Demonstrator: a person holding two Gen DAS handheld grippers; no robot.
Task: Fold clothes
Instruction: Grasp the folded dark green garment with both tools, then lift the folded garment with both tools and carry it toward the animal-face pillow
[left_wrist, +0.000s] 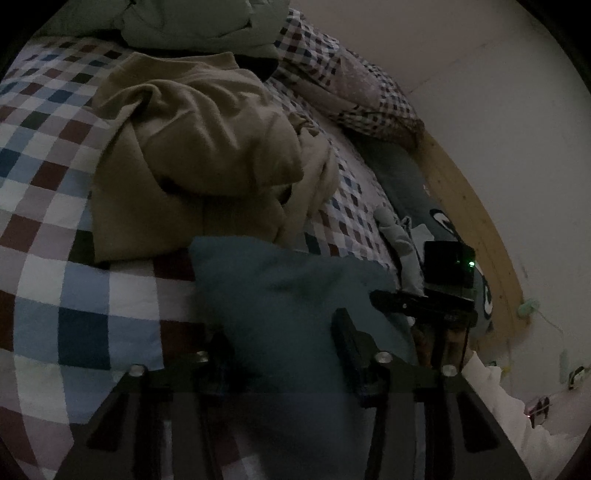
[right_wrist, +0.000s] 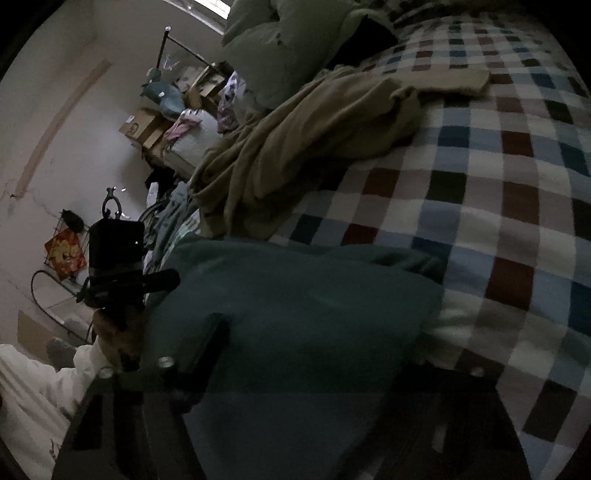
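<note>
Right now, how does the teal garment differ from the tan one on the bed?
The teal garment lies nearest, between both grippers' fingers; the tan garment lies farther back, untouched. The teal one looks fairly smooth, the tan one crumpled and bunched. Both rest on the checkered bedspread.

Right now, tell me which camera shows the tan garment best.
The left wrist view: the tan garment lies crumpled on the checked bedspread, nearly whole and central. The right wrist view shows it from the side, stretched along the bed's edge.
</note>
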